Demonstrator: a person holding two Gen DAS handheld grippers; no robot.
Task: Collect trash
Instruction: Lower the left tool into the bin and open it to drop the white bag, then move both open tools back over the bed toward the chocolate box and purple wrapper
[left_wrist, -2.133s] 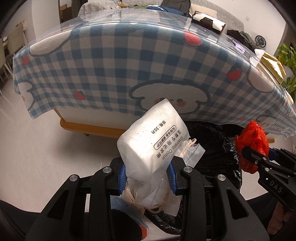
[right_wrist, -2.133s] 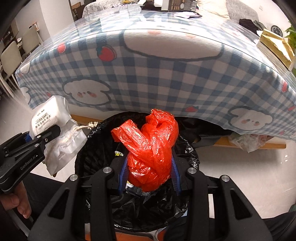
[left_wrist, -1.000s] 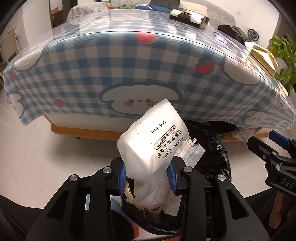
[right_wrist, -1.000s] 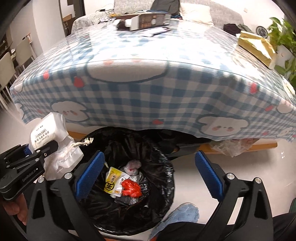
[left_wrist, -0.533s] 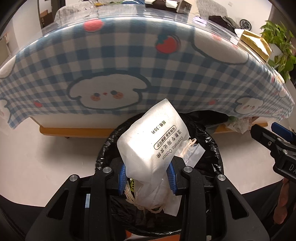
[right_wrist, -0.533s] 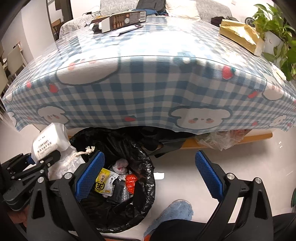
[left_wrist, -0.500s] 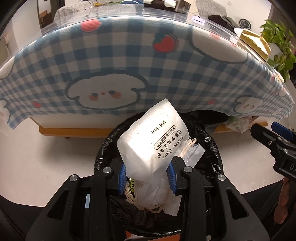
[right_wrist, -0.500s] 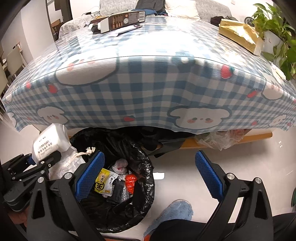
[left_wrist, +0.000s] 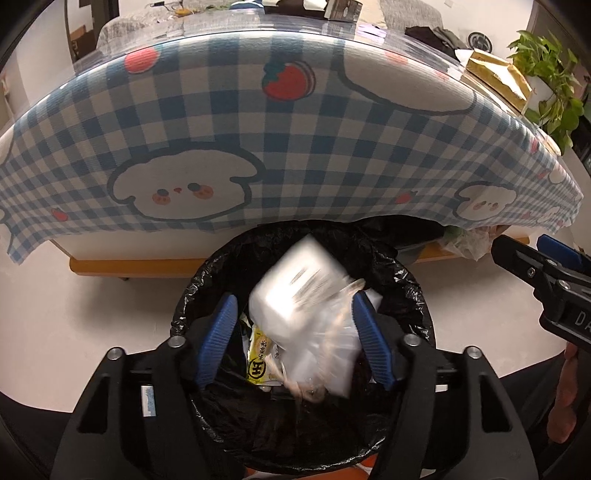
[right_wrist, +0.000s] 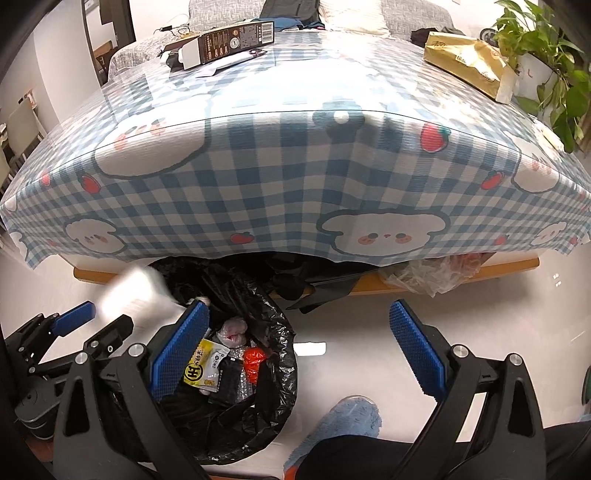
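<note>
Two grippers are seen spread wide, nothing gripped: left gripper (left_wrist: 291, 332) above black-lined bin (left_wrist: 413, 291), blurred white cotton-pad packet (left_wrist: 299, 299) loose between its pads; right gripper (right_wrist: 295, 347) alongside.

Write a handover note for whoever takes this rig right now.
Left gripper: open over the bin; the white cotton pack is blurred between its pads, apparently dropping in.
Right gripper: open, empty, beside the bin.
Done: red bag and yellow wrapper lie in the bin.
Left: a brown carton and a gold packet on the table, if they count as trash.
</note>
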